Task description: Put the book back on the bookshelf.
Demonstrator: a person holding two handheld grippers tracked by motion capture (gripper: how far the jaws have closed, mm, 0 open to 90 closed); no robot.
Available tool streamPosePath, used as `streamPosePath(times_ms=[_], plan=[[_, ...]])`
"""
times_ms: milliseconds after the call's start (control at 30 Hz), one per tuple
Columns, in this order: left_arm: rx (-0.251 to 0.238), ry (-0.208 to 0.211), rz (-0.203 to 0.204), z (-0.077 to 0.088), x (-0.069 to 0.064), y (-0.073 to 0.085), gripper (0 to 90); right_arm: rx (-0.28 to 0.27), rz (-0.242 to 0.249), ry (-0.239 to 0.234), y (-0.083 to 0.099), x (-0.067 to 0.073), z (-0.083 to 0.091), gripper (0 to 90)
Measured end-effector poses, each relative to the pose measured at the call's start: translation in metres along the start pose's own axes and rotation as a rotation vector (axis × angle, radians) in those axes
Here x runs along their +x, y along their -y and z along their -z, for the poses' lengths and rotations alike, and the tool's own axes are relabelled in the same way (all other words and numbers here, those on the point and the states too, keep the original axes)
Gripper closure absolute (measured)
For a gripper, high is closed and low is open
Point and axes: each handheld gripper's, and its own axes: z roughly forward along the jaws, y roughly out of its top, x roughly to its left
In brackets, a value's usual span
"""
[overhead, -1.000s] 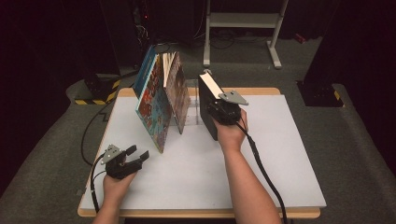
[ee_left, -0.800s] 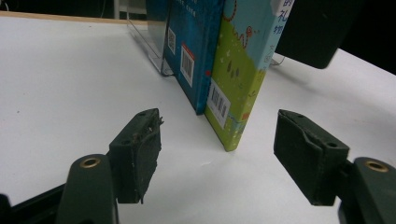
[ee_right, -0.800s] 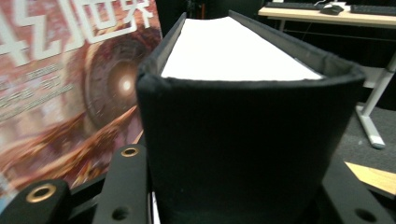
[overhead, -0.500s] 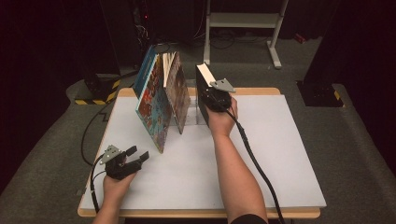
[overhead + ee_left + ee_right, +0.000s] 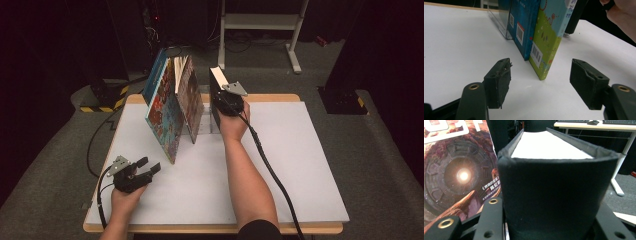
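At the lower left of the high view, the left hand-held gripper (image 5: 150, 170) rests on the white surface (image 5: 310, 165). Its jaws stand apart with nothing between them. In the left gripper view, the two pads sit wide, and the bottom corners of the picture books (image 5: 541, 37) stand a little way ahead of them.

In the middle of the high view, the picture books (image 5: 172, 107) lean together near the top of the surface. They rest against a clear stand (image 5: 499, 18).

Just to the right of them is the black book (image 5: 218, 97). It is thick, with white pages at the top. It stands upright on its end, close to the picture books but with a gap between. The right hand-held gripper (image 5: 227, 107) is squeezed onto this book. In the right gripper view, the book's black back (image 5: 554, 195) sits snug between the two jaws.

The step in hand looks like putting the black book in line with the others. Next, I think the right hand needs to slide the book over until it leans on the row. It should go slowly, so the leaning books do not fall. Then the jaws can let go.
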Motion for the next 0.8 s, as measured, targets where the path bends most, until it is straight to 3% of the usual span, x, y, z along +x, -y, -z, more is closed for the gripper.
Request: streamPosePath(times_ms=[267, 500, 633, 800], plan=[[0.009, -0.007, -0.004, -0.001, 0.000, 0.001, 33.5, 0.012, -0.009, -0.007, 0.008, -0.001, 0.005, 51.3], [0.025, -0.016, -0.022, -0.001, 0.000, 0.002, 33.5, 0.025, -0.038, -0.095, 0.014, -0.007, 0.026, 43.9], [0.040, -0.015, -0.030, -0.003, -0.002, 0.003, 33.5, 0.034, -0.051, -0.135, 0.026, -0.014, 0.040, 45.6], [0.043, -0.014, -0.033, -0.004, -0.003, 0.003, 33.5, 0.045, -0.075, -0.173, 0.035, -0.021, 0.045, 48.3]])
